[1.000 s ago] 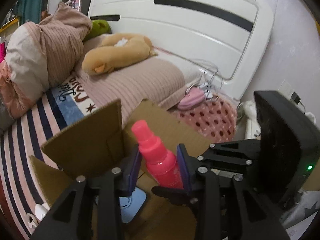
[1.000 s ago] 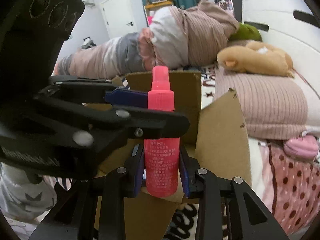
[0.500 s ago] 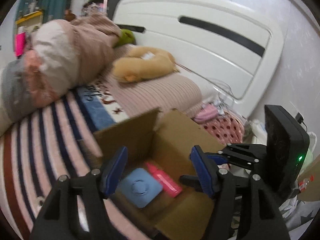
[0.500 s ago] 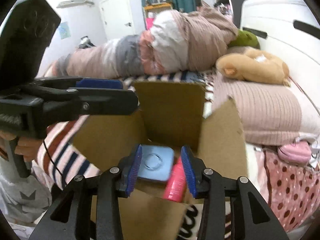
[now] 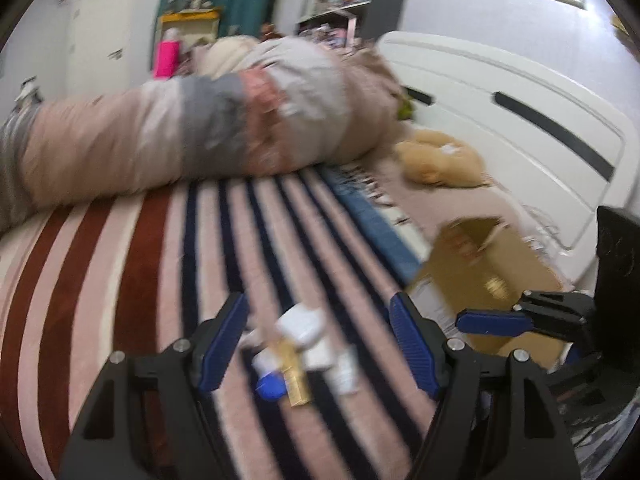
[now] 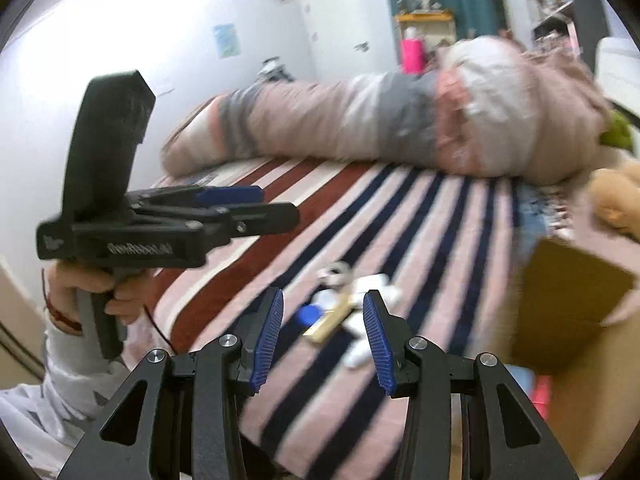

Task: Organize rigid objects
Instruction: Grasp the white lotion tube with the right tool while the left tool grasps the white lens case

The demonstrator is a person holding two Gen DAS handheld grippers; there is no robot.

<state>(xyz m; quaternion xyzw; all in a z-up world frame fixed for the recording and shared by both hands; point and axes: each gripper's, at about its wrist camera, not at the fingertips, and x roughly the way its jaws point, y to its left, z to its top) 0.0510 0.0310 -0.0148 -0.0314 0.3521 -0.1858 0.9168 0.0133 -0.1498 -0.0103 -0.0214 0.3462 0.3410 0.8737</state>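
Note:
A small pile of loose items lies on the striped bedspread: white containers (image 5: 301, 326), a gold box (image 5: 294, 376) and a blue cap (image 5: 271, 388). The pile also shows in the right wrist view (image 6: 344, 312). The open cardboard box (image 5: 480, 276) stands to the right; a pink bottle (image 6: 541, 390) shows inside it. My left gripper (image 5: 320, 344) is open and empty, just above the pile. My right gripper (image 6: 323, 340) is open and empty, in front of the pile. Both views are blurred.
A rolled quilt (image 5: 200, 128) lies across the far side of the bed. A tan plush toy (image 5: 440, 162) lies near the white headboard (image 5: 520, 120). The left gripper and the hand holding it (image 6: 160, 220) show at left in the right wrist view.
The pink bottle was let go into the box. Both grippers opened and swung left, away from the box, toward the pile of items on the bedspread.

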